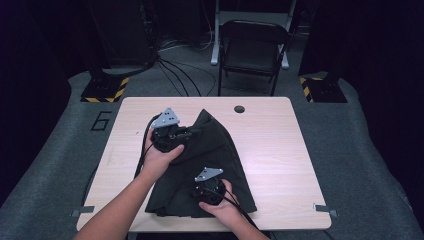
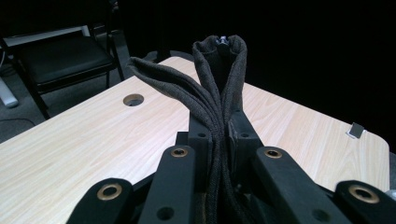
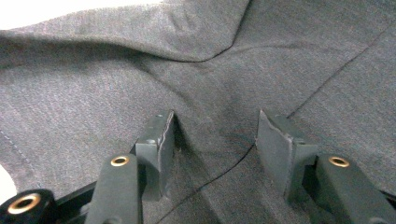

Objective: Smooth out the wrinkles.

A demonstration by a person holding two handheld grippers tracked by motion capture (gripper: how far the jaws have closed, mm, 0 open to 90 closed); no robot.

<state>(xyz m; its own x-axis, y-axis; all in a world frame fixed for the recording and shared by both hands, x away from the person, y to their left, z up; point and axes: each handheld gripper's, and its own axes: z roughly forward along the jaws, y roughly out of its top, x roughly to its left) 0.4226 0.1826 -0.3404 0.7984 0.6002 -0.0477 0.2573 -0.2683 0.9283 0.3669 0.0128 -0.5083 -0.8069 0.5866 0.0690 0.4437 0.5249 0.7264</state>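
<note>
**Folding a Dark Garment at the Table**

Working over the wooden table [image 1: 280, 150], we are folding a dark grey garment [image 1: 210, 160] that is lying on the person's side of the table's round cable hole [image 1: 239, 109]. Our left gripper [image 1: 172, 135] is clamping a bunched edge of the cloth: in the left gripper view its jaws are pinched tight on several stacked layers [image 2: 219, 116], which are rising upright towards the cable hole [image 2: 133, 99]. Our right gripper [image 1: 210, 186] is resting, jaws parted, on the flat fabric [image 3: 210, 93] nearer the table's front edge, gripping nothing.

We are judging that the fold will go best if the left gripper is keeping all its layers pinched evenly while carrying them across, and the right gripper is pressing the lower cloth so it is not sliding towards the hole.

The garment is looking like a woven, charcoal fabric with stitched seams, thick at the folded edge and spreading in a rough wedge from near the hole down to the table's front edge.
</note>
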